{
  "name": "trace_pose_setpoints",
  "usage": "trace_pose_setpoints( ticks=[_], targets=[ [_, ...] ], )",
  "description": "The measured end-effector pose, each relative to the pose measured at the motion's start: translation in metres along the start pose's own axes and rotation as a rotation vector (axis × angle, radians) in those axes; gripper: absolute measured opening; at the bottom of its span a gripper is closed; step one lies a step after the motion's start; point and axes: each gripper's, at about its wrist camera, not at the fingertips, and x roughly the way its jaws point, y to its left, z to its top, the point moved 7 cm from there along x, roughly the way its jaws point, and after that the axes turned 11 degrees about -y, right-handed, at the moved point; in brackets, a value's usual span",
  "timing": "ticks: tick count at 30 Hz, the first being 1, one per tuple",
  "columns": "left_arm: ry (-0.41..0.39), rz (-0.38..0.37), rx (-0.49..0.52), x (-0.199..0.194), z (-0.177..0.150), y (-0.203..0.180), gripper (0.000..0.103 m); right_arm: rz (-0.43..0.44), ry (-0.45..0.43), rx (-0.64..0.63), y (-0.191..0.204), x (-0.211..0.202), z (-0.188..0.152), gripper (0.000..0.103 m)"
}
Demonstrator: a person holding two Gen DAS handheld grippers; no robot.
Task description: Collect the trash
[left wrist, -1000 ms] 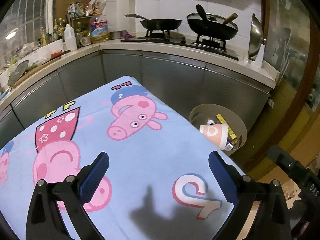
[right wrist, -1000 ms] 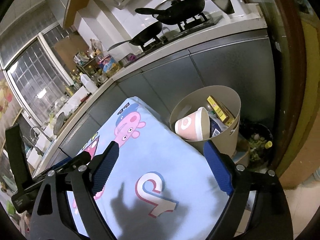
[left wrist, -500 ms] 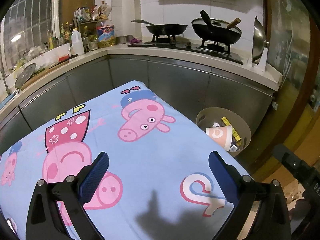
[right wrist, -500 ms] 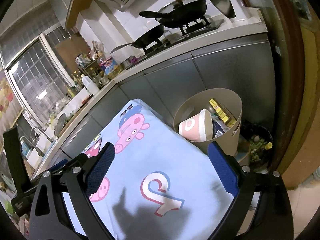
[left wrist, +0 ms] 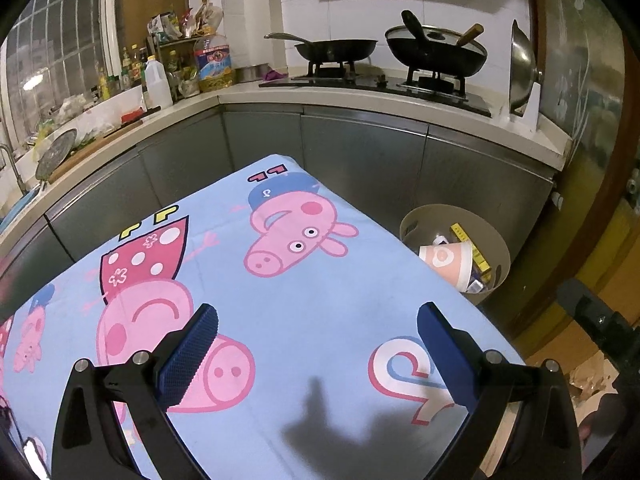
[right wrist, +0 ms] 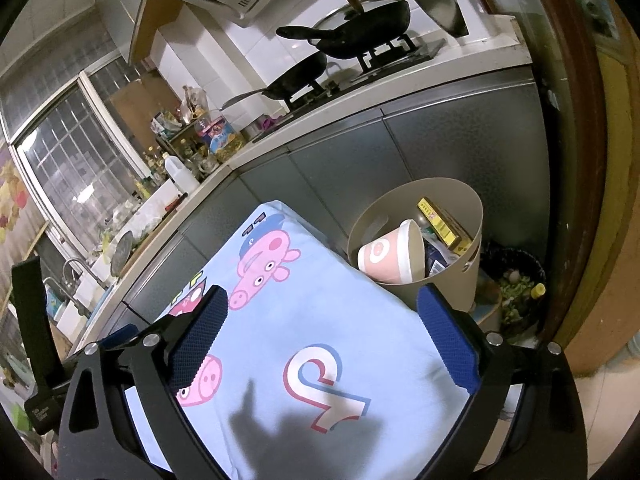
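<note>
We're in a dim kitchen, steel cabinets wrapping round the corner and a table under a blue cartoon-pig cloth (left wrist: 320, 300) filling the foreground. From the left wrist view, our left gripper (left wrist: 318, 344) hangs above that cloth with its fingers spread wide and nothing between them. Off the table's far right corner stands the beige bin (left wrist: 502, 256) on the floor, and in it a pink paper cup (left wrist: 450, 260) lies on its side, with a yellow box (left wrist: 472, 246) behind it. Two pans (left wrist: 336, 49) sit on the stove at the back.

Over to the right wrist view: our right gripper (right wrist: 322, 340) is likewise wide apart and empty, hovering over the cloth's near corner. The bin (right wrist: 472, 208) is just past the table edge, and that cup (right wrist: 390, 256) is perched high, its mouth tipped toward the rim. Beside the bin a dark bag (right wrist: 516, 276) of scraps sits on the floor.

No loose trash shows on the cloth, so we judge the job near done. The risks? That cup rides high, so a nudge to the bin could roll it out. And a low finger could snag the cloth and drag it off the table.
</note>
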Motion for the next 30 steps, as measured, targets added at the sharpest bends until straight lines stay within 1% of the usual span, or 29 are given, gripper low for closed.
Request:
trace_pose_setpoints(
  ticks=[4,9,13,17,21,25,30],
  targets=[
    [-0.001,0.024,0.022,-0.0014,-0.0001,0.0003,0.099,0.0,0.001,0.001,-0.0003,0.0001,-0.0001,0.095],
    [0.017,-0.013,0.001,-0.0017,-0.0012,0.0006,0.099,-0.001,0.005,0.002,-0.0001,-0.0005,-0.0007,0.094],
    [0.018,0.002,0.007,-0.0021,0.0004,0.0028,0.099,0.0,0.005,0.002,0.0001,-0.0005,-0.0009,0.094],
    [0.004,-0.009,-0.022,-0.0039,0.0033,0.0059,0.099,0.003,0.012,-0.002,0.0019,0.0007,-0.0033,0.095],
    [-0.007,0.027,-0.019,-0.0044,0.0053,0.0094,0.099,0.002,0.017,-0.002,0.0034,0.0024,-0.0053,0.095],
    [-0.018,0.062,0.023,-0.0055,0.0062,0.0074,0.099,0.003,0.017,-0.001,0.0037,0.0022,-0.0052,0.095],
    [-0.019,0.07,0.057,-0.007,0.0061,0.0038,0.099,0.009,0.016,-0.005,0.0084,0.0038,-0.0065,0.095]
  ],
)
